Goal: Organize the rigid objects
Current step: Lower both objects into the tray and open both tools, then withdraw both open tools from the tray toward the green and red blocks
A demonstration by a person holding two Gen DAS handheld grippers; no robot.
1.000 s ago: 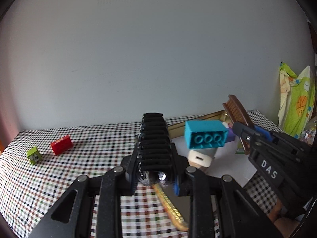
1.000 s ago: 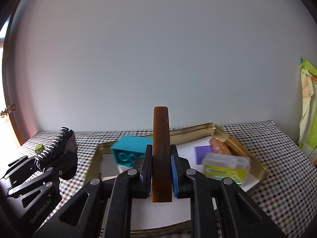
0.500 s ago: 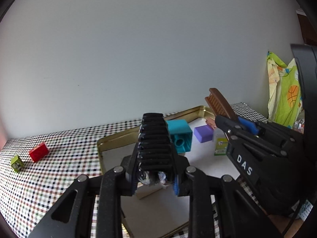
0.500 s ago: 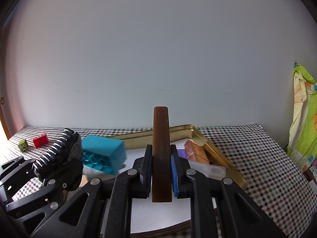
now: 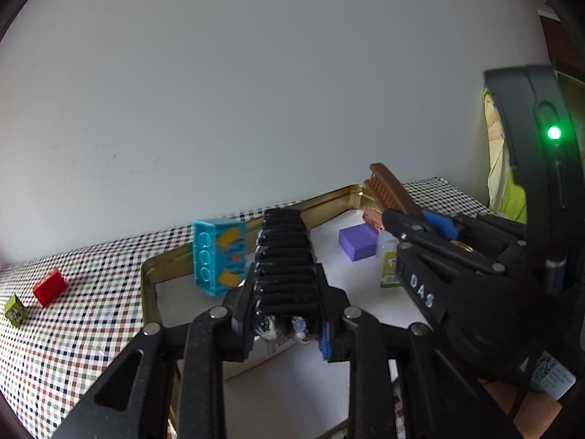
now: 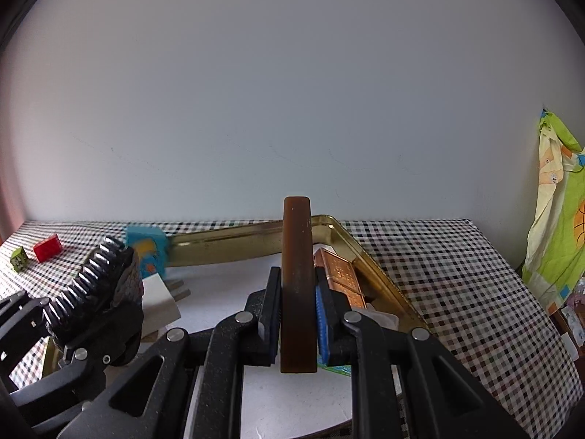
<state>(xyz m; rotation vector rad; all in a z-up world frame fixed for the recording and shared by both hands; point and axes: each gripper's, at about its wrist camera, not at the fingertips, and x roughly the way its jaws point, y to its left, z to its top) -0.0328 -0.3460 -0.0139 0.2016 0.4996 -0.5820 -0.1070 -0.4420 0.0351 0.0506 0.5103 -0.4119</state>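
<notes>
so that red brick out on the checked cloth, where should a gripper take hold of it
Take the red brick across its two long side faces, coming down from above. It lies flat on the checked cloth, outside the tray, with open cloth on every side. The small green cube sits apart from it, so it probably won't block the gripper.

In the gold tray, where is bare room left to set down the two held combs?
Free: the white tray floor between the teal block and purple block, running toward the near rim. Crowded: the far right corner, with the purple block, copper bar and small bottle together; a white plug sits by the teal block.
</notes>
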